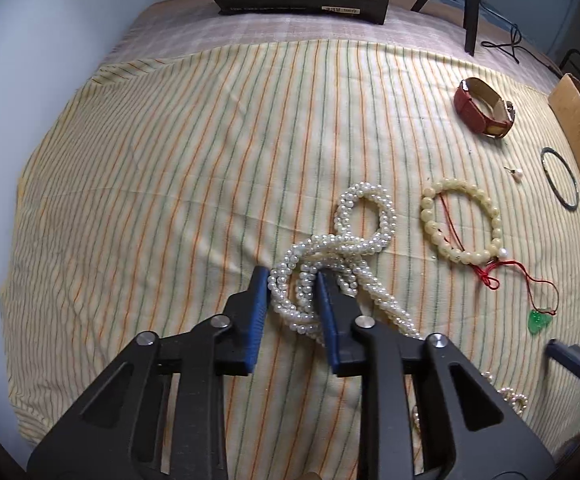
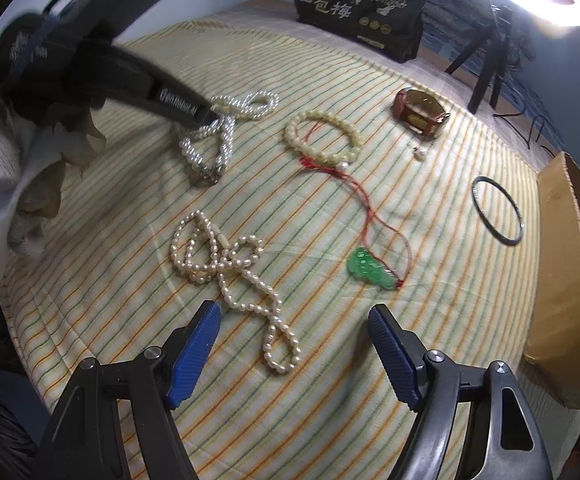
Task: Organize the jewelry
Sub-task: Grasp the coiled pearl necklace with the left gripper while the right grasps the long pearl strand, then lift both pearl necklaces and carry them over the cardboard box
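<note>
A multi-strand white pearl necklace [image 1: 353, 236] lies coiled on the striped cloth [image 1: 170, 184]. My left gripper [image 1: 291, 280] is down on it, jaws partly open with several strands between the blue pads, not clamped. It also shows in the right wrist view [image 2: 206, 114] over that necklace [image 2: 226, 128]. My right gripper [image 2: 293, 314] is wide open and empty, above the near loop of a cream pearl strand [image 2: 230, 264]. A cream bead bracelet [image 2: 321, 136], a green pendant on red cord [image 2: 369, 268], a red-strap watch [image 2: 419, 114], a dark bangle [image 2: 497, 210] and a single pearl earring [image 2: 421, 155] lie spread out.
A cardboard box [image 2: 565, 280] lies along the right edge of the cloth. A black printed bag [image 2: 361, 12] stands at the back. Tripod legs [image 2: 485, 64] and cables stand at the back right. A bright lamp shines at the top right.
</note>
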`<act>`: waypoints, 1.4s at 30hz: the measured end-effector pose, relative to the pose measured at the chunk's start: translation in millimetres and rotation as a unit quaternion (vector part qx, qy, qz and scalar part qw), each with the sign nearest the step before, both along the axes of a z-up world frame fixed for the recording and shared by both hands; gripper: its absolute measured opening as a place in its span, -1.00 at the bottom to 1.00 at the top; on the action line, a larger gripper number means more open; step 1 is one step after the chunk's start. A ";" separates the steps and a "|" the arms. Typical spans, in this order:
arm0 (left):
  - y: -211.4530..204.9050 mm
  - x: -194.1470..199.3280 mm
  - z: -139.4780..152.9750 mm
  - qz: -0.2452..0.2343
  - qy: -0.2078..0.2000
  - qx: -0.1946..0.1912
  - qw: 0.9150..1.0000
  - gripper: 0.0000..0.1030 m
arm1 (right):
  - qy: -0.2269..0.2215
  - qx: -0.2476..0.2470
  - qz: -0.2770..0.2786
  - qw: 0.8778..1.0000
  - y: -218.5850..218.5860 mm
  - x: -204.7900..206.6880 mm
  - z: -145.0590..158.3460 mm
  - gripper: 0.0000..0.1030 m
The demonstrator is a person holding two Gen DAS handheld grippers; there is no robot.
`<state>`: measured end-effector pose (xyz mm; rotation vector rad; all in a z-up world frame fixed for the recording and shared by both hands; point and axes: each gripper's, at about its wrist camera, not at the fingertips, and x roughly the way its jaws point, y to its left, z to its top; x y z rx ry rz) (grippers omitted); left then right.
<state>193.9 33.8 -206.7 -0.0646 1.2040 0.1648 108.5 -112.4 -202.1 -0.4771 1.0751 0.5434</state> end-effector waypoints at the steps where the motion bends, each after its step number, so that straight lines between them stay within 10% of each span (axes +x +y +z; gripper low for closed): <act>1: 5.7 -5.6 1.5 0.000 0.000 -0.008 1.000 -0.65 | -0.003 -0.004 0.004 1.000 1.9 -0.8 -1.5 0.52; 4: 13.7 -4.6 2.9 0.008 -0.001 -0.033 0.999 -0.74 | -0.003 -0.001 0.010 1.000 2.4 -0.3 -1.6 0.40; 12: 25.8 -8.7 11.2 0.021 -0.008 -0.077 0.997 -0.88 | -0.009 0.012 0.002 1.000 -0.2 0.9 4.0 -0.91; 42: -3.9 -52.9 134.4 -0.029 -0.174 -0.106 0.979 -0.89 | -0.100 0.193 -0.059 0.974 -55.2 -2.5 143.5 -0.98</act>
